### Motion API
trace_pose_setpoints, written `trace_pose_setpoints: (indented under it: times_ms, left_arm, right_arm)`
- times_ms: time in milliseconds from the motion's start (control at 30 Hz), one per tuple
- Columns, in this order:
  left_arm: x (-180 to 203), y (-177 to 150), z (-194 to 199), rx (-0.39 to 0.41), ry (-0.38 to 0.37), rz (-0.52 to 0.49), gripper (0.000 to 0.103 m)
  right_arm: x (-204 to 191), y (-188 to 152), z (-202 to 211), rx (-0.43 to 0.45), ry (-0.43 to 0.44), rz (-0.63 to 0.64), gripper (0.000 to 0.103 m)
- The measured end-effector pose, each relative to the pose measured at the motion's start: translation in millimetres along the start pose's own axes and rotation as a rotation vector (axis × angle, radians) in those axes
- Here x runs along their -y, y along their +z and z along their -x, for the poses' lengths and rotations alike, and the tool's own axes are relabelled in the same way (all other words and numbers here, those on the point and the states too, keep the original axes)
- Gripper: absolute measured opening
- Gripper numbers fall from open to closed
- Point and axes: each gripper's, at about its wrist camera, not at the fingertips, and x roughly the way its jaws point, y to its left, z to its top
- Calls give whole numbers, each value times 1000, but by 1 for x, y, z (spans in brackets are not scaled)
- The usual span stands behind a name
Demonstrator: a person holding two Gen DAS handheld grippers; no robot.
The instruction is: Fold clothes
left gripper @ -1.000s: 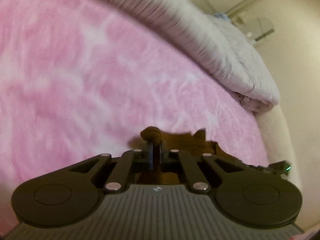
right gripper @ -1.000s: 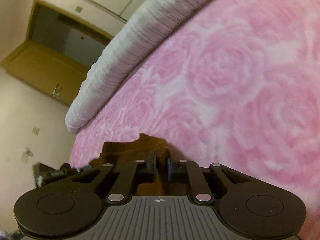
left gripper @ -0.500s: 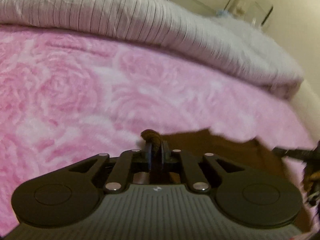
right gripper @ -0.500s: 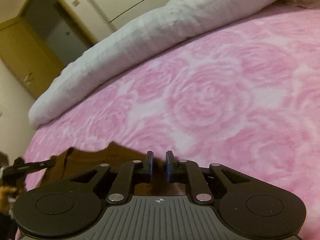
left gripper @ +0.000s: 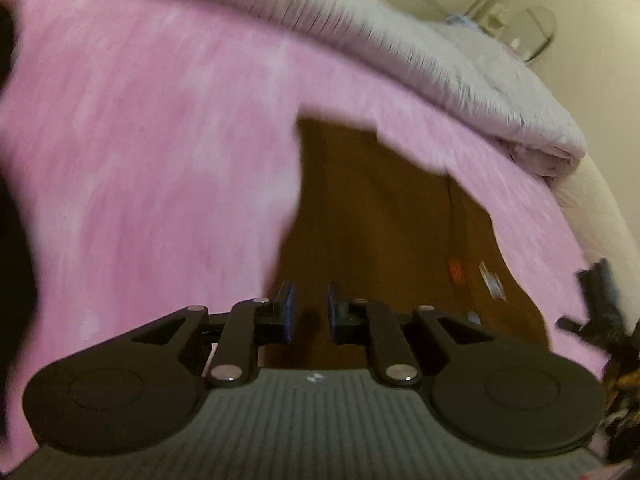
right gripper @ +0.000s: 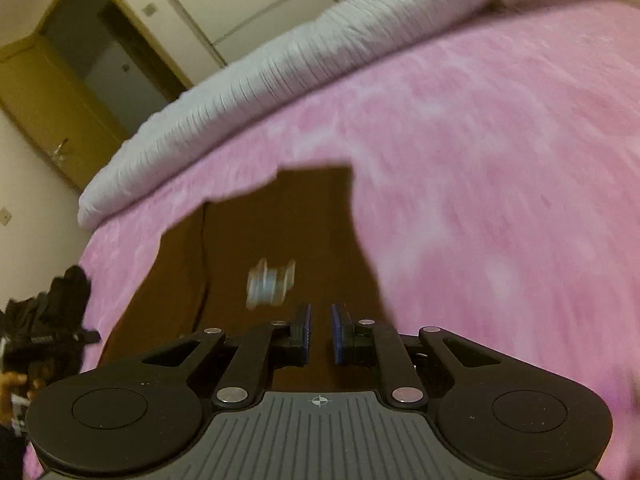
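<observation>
Both the left gripper (left gripper: 307, 312) and right gripper (right gripper: 320, 334), clamped on the brown garment (left gripper: 380, 220) 1 second ago, have released; it lies spread on the bed (left gripper: 140, 140), so this fold looks laid.

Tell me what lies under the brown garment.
The brown garment lies spread on the pink rose-patterned blanket, which shows on both sides. Whatever sits directly beneath the cloth is covered and cannot be seen.

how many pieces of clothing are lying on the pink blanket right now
1: a brown garment lies spread on the pink blanket, in front of the open left claw and right claw. More could lie outside both views.
</observation>
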Motion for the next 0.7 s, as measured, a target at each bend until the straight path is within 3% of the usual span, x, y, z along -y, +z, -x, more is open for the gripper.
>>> trace_pose_setpoints:
  times_ms: [133,233,333,467,567,700]
  left_arm:
    - [-19,-62,49,-6,-13,130,17]
    - [-36,-90,70,-5,-10,228,21]
    - [-51,-110,78,-16,-48,323,22]
    - [-62,-122,74,-26,-143,427,22]
    - [-60,-123,75,-21,-122,409,22]
    - [-51,-123,84,-4,-99,357,22]
  right_arm:
    - [17,-69,68,27,20,-210,12]
    - [32,-110,96,33,50,-382,12]
    - [38,-132,98,11,107,-491,12]
    - [30,-143,84,-50,144,-529,12]
    - [24,-147,102,-63,72,-493,12]
    - [41,-161,187,37,-104,-518,12]
